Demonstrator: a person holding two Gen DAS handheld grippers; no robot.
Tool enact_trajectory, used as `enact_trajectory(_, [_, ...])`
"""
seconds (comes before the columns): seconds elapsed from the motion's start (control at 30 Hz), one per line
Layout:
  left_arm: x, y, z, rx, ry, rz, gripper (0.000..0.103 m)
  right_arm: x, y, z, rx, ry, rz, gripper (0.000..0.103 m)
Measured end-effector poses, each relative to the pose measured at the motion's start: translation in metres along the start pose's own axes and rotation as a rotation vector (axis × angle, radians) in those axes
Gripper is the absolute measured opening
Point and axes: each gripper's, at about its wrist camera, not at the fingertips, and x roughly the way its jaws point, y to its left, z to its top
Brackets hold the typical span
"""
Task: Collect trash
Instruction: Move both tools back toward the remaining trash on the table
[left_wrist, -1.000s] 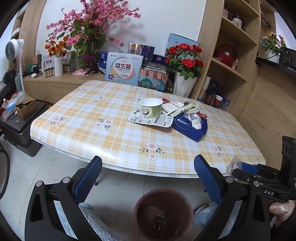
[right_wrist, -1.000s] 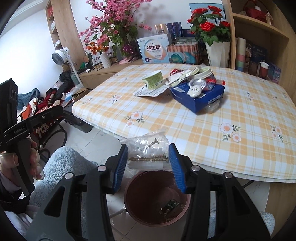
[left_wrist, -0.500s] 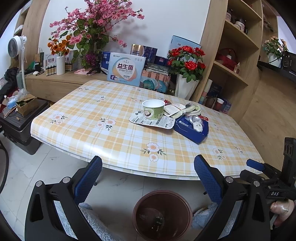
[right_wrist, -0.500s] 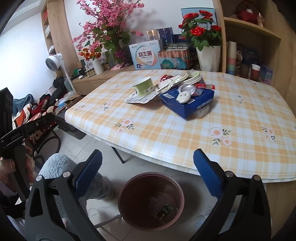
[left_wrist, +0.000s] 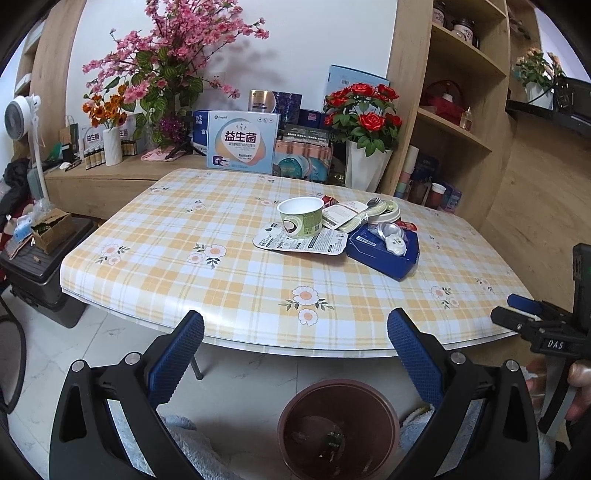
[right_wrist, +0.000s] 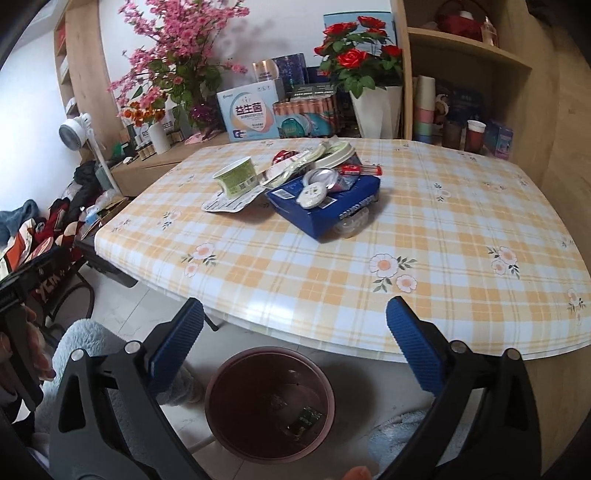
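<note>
I am holding my right gripper (right_wrist: 294, 332) over the brown bin (right_wrist: 269, 402) on the floor at the near edge of the bench (right_wrist: 443, 236), and its fingers (right_wrist: 176, 343) have just been opening to their widest, with nothing between them now. My left gripper (left_wrist: 295, 347) is hanging beside it, fingers (left_wrist: 413, 354) spread wide and empty as well. The trash I am going for is sitting in one cluster toward the far middle of the bench: a green paper cup (left_wrist: 301, 216) standing on a flat printed wrapper (left_wrist: 299, 242), a blue box (left_wrist: 384, 251) just to its right with small round lids lying on top, and a pile of packets and a plastic lid behind them. I am judging the next reach as a forward move over the bench edge, so I am keeping the fingers open. The cup looks the easiest pick; I am planning to straddle its rim lightly, since paper walls crush. The wrapper lies flat, so I am expecting to need a low, scraping approach from its near edge.
</note>
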Motion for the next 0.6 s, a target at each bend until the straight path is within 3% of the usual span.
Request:
enact_trajectory(0.23, [0.016, -0.002, 0.009, 0.052, 0.009, 0.004, 0.097, 0.006, -0.016, 0.014, 0.005, -0.037, -0.010, 0.097])
enact_trajectory(0.47, [0.044, -0.008, 0.029, 0.108, 0.039, -0.033, 0.097, 0.029, -0.039, 0.032, 0.037, 0.009, -0.024, 0.097])
enact_trajectory(0.6, [0.071, -0.016, 0.045, 0.159, 0.060, -0.028, 0.097, 0.047, -0.052, 0.042, 0.038, 0.023, -0.100, 0.097])
